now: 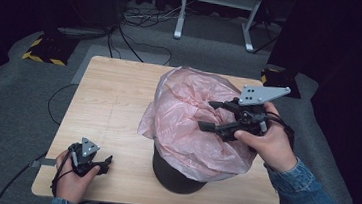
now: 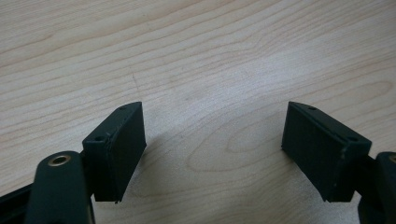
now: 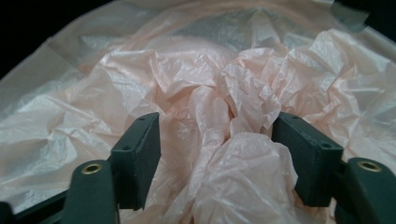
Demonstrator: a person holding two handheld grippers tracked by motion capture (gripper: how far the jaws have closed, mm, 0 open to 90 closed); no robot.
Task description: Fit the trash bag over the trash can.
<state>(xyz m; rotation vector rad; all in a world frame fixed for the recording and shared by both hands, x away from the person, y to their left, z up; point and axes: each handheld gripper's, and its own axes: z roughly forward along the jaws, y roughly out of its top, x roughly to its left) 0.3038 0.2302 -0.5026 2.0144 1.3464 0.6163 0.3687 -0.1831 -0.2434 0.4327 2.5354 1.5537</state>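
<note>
Two claws: our right claw stands wide, a twisted fold of the pink bag loose between its jaws atop the bin. Left claw rests wide, empty, on the worktop.

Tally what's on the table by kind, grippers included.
Pink plastic bag, draped over the bin: 1
Dark round bin: 1
Handheld grippers: 2, the left gripper resting open on the table, the right gripper open over the bag, a bunched fold between its jaws
Total: 4
</note>
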